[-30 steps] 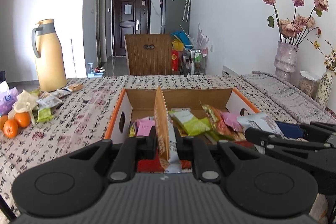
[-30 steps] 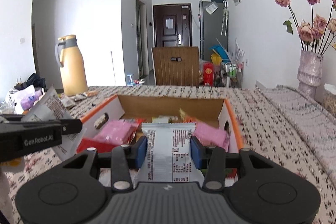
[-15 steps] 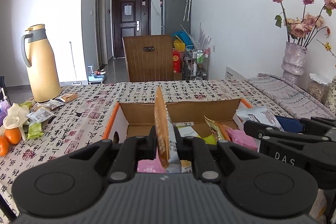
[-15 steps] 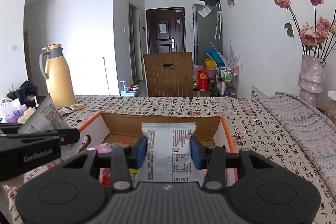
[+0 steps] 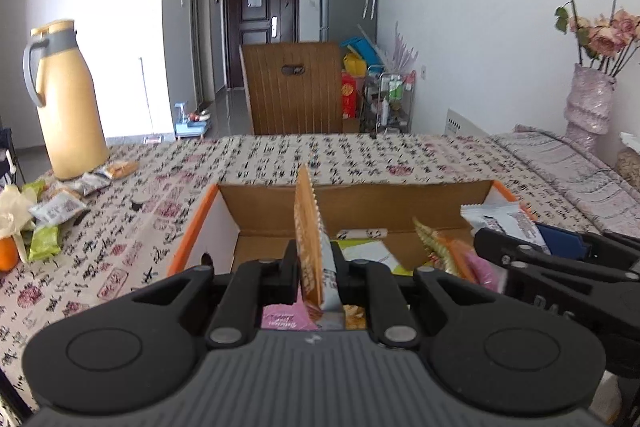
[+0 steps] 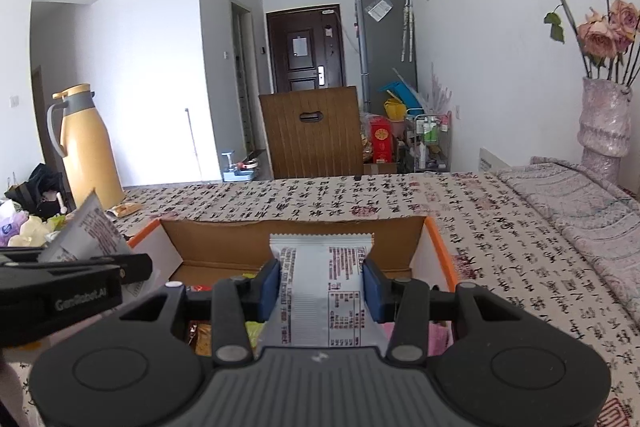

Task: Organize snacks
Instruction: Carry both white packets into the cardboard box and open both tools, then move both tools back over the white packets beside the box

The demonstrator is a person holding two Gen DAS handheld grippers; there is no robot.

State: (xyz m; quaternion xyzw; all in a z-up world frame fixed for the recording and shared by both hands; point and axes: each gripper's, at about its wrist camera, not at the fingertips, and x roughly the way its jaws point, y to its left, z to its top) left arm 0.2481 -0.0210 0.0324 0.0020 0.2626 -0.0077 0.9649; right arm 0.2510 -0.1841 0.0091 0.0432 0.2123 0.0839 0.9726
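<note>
A table under a cloth printed with black characters (image 5: 256, 163) fills the lower half of both views, and everything here is placed against the open cardboard box (image 5: 360, 199) with orange rims that sits on it. Behind the box, past the table's far edge, stands a brown wooden chair back (image 5: 294, 87). Far to the box's left a tall yellow thermos jug (image 5: 66, 103) stands on the cloth, with loose snack packets (image 5: 56, 207) and an orange (image 5: 7, 254) lying nearer on that same side. Well to the box's right is a pale vase of dried roses (image 6: 604, 119).

Inside the box lie mixed packets, pink, green and orange.

The left gripper (image 5: 318, 267) hangs over the box's near left part, its jaws clamped tight on an orange snack packet (image 5: 308, 227) held on edge, the packet standing upright between the pads and rising above them.

The right gripper (image 6: 320, 285) hangs over the box's near right part; its blue pads (image 6: 269, 285) press both long sides of a white snack packet (image 6: 320, 267), which lies flat between them with its crimped end pointing toward the box's far wall
</note>
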